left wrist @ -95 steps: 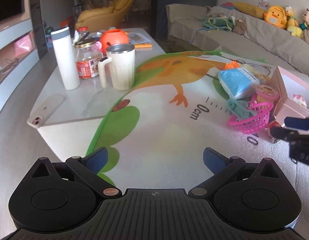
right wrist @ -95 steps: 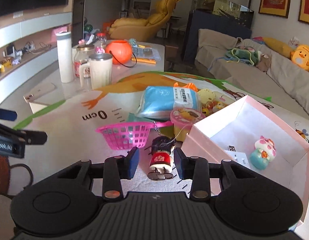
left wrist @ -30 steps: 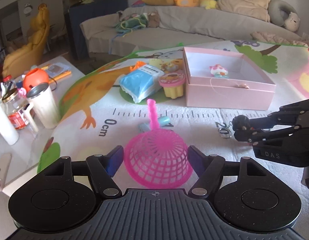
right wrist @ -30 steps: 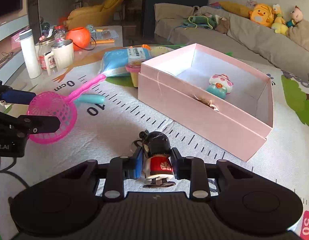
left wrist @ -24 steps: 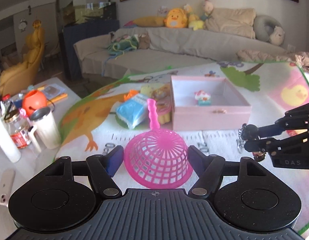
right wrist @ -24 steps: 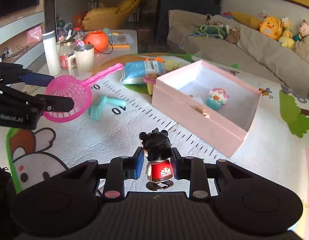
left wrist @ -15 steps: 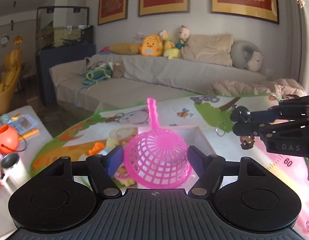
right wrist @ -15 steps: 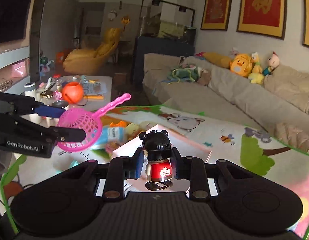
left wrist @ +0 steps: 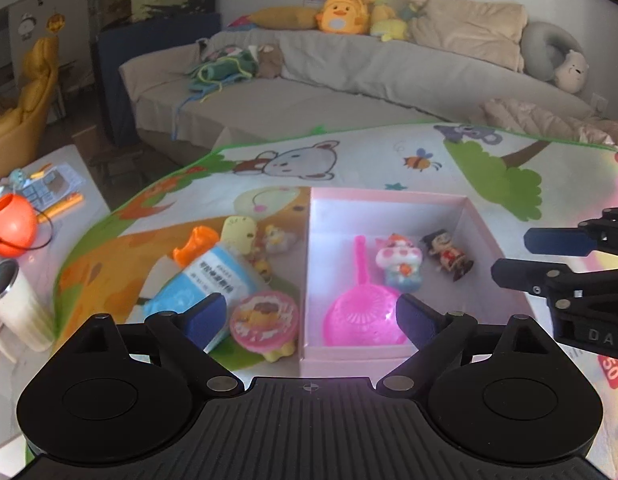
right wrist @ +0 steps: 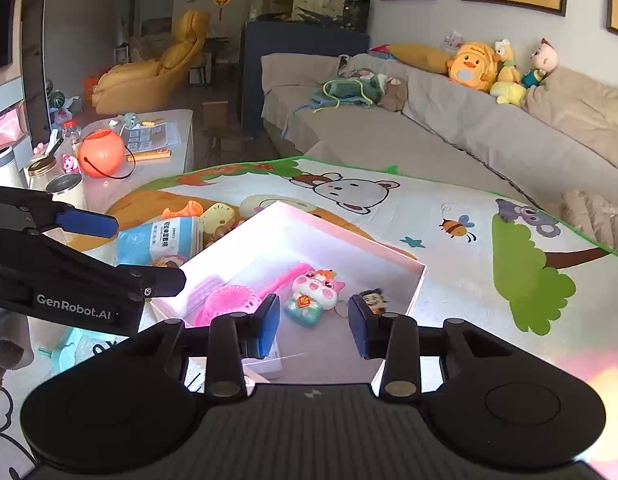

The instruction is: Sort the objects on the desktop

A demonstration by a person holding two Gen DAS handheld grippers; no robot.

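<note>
A pink open box (left wrist: pixel 389 196) (right wrist: pixel 389 254) sits on the play mat. Inside it lie a pink toy strainer (left wrist: pixel 363 312) (right wrist: pixel 229 300), a pink-and-blue cat figure (left wrist: pixel 401 262) (right wrist: pixel 313 292) and a small black-haired doll in red (left wrist: pixel 449 254) (right wrist: pixel 375 298). My left gripper (left wrist: pixel 311 316) is open and empty above the box's near left wall. My right gripper (right wrist: pixel 313 328) is open and empty above the box; it also shows in the left wrist view (left wrist: pixel 537 258).
Left of the box lie a blue tissue pack (left wrist: pixel 205 276), a pink pudding cup (left wrist: pixel 265 320), a yellow toy (left wrist: pixel 239 232) and an orange toy (left wrist: pixel 197 242). A teal toy (right wrist: pixel 67 354) lies on the mat. A mug (left wrist: pixel 13 308) and an orange pumpkin bucket (left wrist: pixel 11 224) stand on the side table.
Both grippers came down over the box and opened. The strainer left the left gripper and the doll left the right gripper; both now lie in the box.
</note>
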